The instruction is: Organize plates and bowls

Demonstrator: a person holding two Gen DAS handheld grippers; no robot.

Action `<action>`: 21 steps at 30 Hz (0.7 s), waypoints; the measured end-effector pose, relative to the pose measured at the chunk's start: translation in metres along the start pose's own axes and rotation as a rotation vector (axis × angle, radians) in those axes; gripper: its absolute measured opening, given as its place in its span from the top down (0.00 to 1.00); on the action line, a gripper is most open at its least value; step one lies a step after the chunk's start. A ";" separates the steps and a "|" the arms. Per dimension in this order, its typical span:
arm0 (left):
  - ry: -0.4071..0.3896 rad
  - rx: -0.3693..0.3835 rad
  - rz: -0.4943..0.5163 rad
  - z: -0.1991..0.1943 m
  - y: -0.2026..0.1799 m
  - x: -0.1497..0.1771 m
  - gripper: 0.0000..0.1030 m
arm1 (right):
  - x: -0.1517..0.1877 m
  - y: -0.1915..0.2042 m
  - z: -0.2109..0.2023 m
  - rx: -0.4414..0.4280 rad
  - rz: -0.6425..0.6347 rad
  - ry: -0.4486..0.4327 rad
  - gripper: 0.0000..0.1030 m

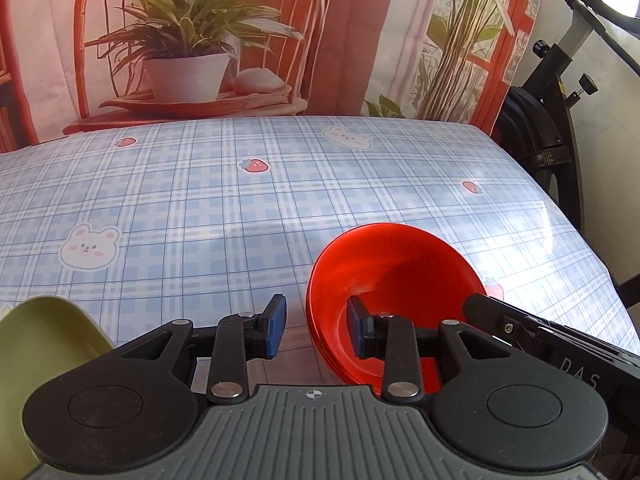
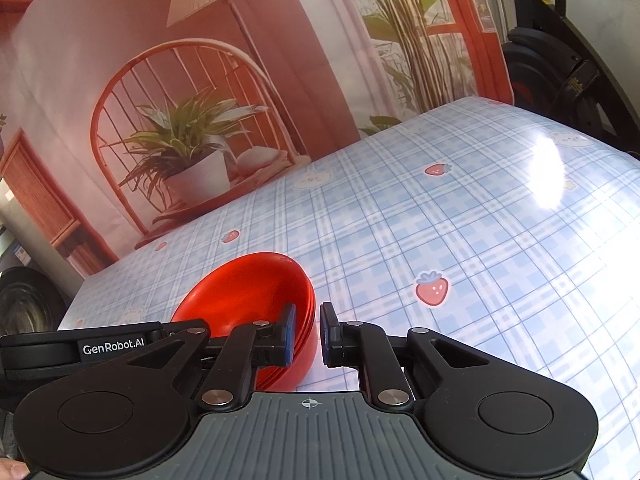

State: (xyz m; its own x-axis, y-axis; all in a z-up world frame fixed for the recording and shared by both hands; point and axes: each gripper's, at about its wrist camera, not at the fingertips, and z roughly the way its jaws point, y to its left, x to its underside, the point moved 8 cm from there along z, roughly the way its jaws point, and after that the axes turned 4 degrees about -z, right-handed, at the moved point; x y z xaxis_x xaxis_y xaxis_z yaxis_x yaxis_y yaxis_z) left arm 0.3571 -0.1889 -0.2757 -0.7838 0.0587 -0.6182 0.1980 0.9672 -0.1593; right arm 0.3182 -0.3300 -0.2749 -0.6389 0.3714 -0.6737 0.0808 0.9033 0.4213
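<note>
My left gripper [image 1: 316, 326] and right gripper [image 2: 307, 334] both straddle the red bowls' [image 1: 390, 280] rim, open; a green plate [image 1: 40, 344] lies near the tabletop's [image 1: 240, 208] front edge.

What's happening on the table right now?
Both grippers straddle the rim of the red bowls, a nested stack on the plaid tablecloth. The left gripper has one finger inside at one side, the right gripper likewise at the other; neither has closed. A green dish sits off to the left.
</note>
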 end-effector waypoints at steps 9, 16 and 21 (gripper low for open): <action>0.022 0.046 -0.015 0.006 -0.003 0.011 0.72 | 0.003 0.001 0.004 -0.016 0.013 0.016 0.86; 0.017 0.067 -0.026 -0.002 -0.004 0.010 0.81 | 0.003 0.000 0.003 -0.005 0.003 0.024 0.87; 0.004 0.069 -0.029 -0.012 -0.004 0.012 0.81 | -0.001 0.005 -0.003 -0.004 -0.008 0.011 0.88</action>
State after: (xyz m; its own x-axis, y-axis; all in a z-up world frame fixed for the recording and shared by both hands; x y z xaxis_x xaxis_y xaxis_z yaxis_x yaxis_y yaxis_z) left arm 0.3399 -0.1888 -0.2731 -0.7922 0.0321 -0.6095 0.2151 0.9492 -0.2295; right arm 0.3168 -0.3264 -0.2697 -0.6482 0.3620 -0.6699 0.0729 0.9052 0.4186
